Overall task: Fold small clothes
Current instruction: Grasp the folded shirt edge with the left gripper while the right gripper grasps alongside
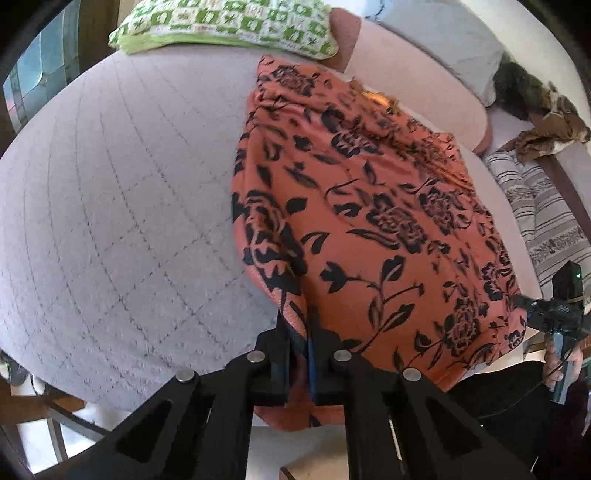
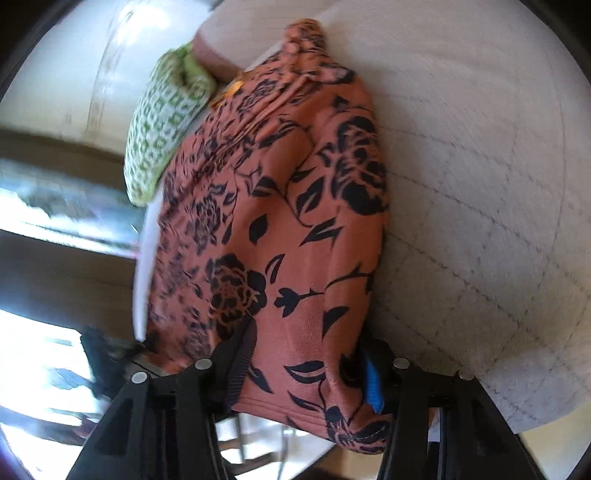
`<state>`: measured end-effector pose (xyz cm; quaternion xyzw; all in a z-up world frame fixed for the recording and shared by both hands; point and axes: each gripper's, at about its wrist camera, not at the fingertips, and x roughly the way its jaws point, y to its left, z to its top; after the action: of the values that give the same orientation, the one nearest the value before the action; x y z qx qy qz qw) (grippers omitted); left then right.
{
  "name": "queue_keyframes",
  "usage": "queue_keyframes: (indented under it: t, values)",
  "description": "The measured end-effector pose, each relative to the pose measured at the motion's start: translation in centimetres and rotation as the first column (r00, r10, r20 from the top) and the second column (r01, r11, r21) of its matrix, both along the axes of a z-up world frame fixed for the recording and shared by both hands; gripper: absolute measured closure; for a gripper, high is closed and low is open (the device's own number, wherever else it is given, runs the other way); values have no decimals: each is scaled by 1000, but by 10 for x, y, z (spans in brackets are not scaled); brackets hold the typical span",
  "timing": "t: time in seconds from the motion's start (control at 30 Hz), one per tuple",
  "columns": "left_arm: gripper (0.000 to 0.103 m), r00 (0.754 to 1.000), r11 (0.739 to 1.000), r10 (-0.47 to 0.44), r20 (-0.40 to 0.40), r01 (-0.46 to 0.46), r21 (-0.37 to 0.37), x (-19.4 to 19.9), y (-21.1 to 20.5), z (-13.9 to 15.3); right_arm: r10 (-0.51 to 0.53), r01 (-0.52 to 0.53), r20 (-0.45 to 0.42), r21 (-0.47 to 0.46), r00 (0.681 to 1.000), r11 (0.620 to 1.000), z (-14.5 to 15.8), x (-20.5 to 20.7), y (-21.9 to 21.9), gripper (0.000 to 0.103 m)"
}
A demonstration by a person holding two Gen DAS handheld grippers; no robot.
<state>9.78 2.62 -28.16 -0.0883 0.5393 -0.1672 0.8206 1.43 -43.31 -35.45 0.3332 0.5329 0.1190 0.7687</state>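
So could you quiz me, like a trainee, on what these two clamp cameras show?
1. True or false: the left gripper pinches the orange floral garment.
2. The garment lies on: A) a grey quilted bed cover B) a wooden floor C) a chair.
3. Fill in: the pillow beyond the garment is white and ____.

Key: 1 true; 2 A; 3 green.

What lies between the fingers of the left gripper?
In the left wrist view, an edge of the orange floral garment is pinched between the left gripper fingers.
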Motion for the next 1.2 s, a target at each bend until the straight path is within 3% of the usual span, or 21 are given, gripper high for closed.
queue_keyframes:
  t: [0.07,0.17,0.27,0.4,0.5,0.6,0.7,0.8,0.87,0.97,1.07,1.1,1.13,1.2]
  values:
    - [97,999,1000,-11,43,12,-26,-3,0,7,19,-19,2,-42,1000,999,1,-1,6,93]
    - [97,994,992,-22,110,36,-121,-6,3,23,5,-4,14,-11,1000,1000,2,-2,7,93]
    - [97,989,983,-4,146,31,-182,-6,11,33,-17,10,95,82,995,997,14,-4,3,93]
    - [97,989,950,58,134,-13,-313,2,29,39,-108,54,212,247,971,967,33,-4,-14,93]
    - [97,985,939,84,153,-26,-344,6,37,46,-178,86,241,346,954,934,38,-2,-27,93]
    - [97,984,945,91,153,-37,-325,10,41,45,-246,134,258,385,934,913,41,5,-36,93]
    - [96,994,963,63,85,-38,-266,17,35,30,-237,153,198,366,951,918,31,16,-36,93]
    - [85,996,976,68,-54,-78,-201,24,30,6,-162,135,63,305,985,943,6,26,-20,93]
    - [68,990,977,86,-113,-106,-184,25,31,-5,-98,106,-48,224,994,969,-14,28,-3,93]
    - [67,990,979,75,-115,-96,-182,23,32,-6,-76,89,-69,195,995,977,-19,25,4,91]
    - [72,994,987,48,-94,-62,-147,20,24,-4,-87,104,-89,212,992,972,-23,23,2,90]
    - [80,996,990,33,-87,-45,-135,19,21,-3,-100,121,-101,230,990,966,-25,21,1,90]
    - [95,996,992,13,-88,-24,-126,18,17,-3,-101,123,-102,231,990,965,-25,23,1,90]
    - [95,997,995,-8,-74,0,-102,16,12,-3,-96,113,-90,208,991,972,-23,22,5,89]
